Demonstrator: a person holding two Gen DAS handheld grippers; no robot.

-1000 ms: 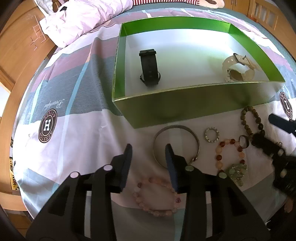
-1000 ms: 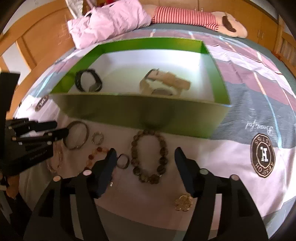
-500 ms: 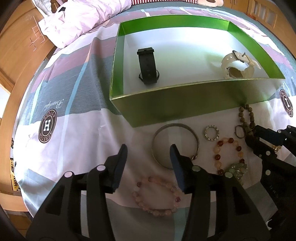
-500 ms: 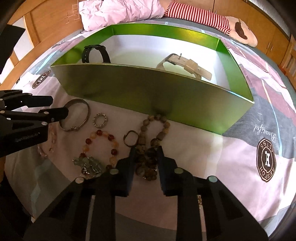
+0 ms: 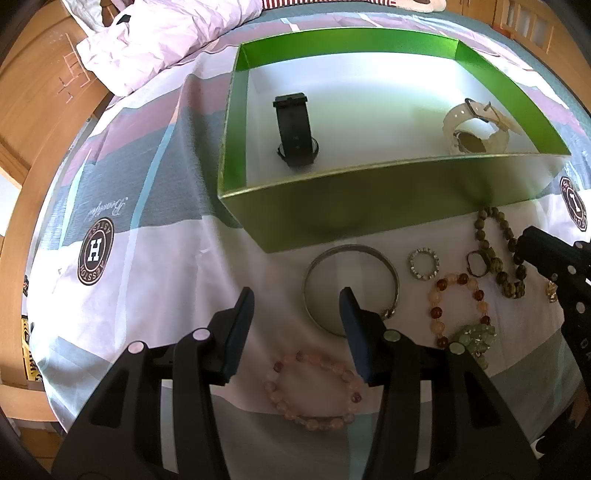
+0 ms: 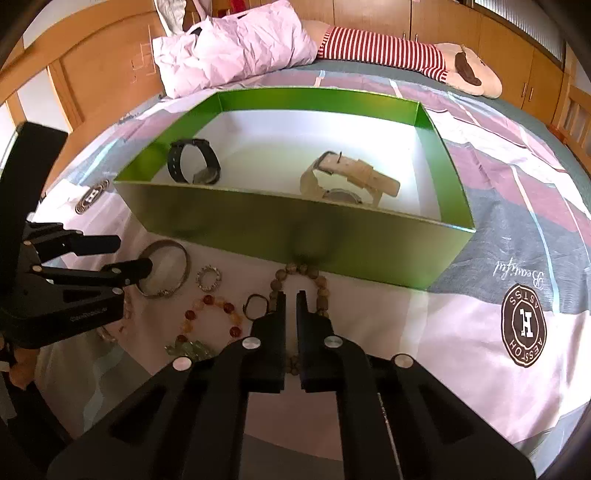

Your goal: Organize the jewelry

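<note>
A green box (image 5: 369, 192) on the bed holds a black watch (image 5: 294, 129) and a cream watch (image 5: 476, 127). In front of it lie a silver bangle (image 5: 351, 286), a small ring (image 5: 424, 264), an amber bead bracelet (image 5: 458, 310), a pink bead bracelet (image 5: 314, 391) and a brown bead necklace (image 5: 498, 254). My left gripper (image 5: 297, 308) is open, just before the bangle. My right gripper (image 6: 291, 295) has its jaws nearly closed over the brown bead necklace (image 6: 319, 284); whether it grips it is unclear.
A pink quilt (image 6: 236, 55) and a striped plush toy (image 6: 406, 55) lie at the far end of the bed. Wooden cabinets (image 6: 443, 18) stand behind. A small dark ring (image 6: 256, 306) lies left of the right gripper's fingers.
My right gripper has closed from wide open to nearly shut over the brown necklace. The left gripper has stayed open and shifted slightly.
</note>
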